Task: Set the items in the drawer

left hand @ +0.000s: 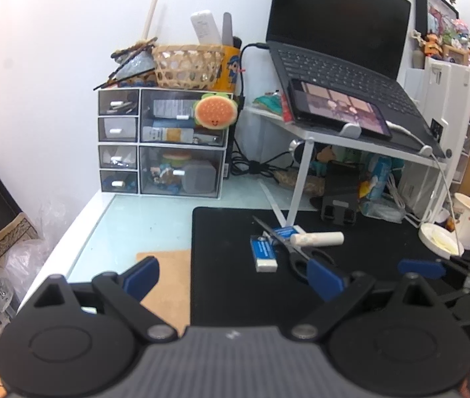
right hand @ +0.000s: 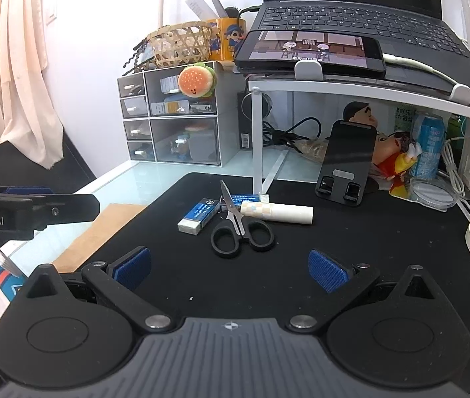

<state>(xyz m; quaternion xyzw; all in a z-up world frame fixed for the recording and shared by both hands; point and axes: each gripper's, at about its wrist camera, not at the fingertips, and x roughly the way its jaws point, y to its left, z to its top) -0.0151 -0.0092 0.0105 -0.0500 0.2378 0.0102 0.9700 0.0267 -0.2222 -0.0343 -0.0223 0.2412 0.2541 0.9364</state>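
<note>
On the black desk mat lie black scissors, a blue-and-white eraser, a second blue eraser under the blades, and a white glue stick. The same items show in the left wrist view: scissors, eraser, glue stick. A clear drawer organizer stands at the back left, all drawers shut; it also shows in the right wrist view. My left gripper is open and empty, short of the items. My right gripper is open and empty just before the scissors.
A white laptop stand carries a laptop and phone. A black phone holder, toys and a can sit under it. A wicker basket tops the organizer. A cup and white lid stand right. A brown board lies left of the mat.
</note>
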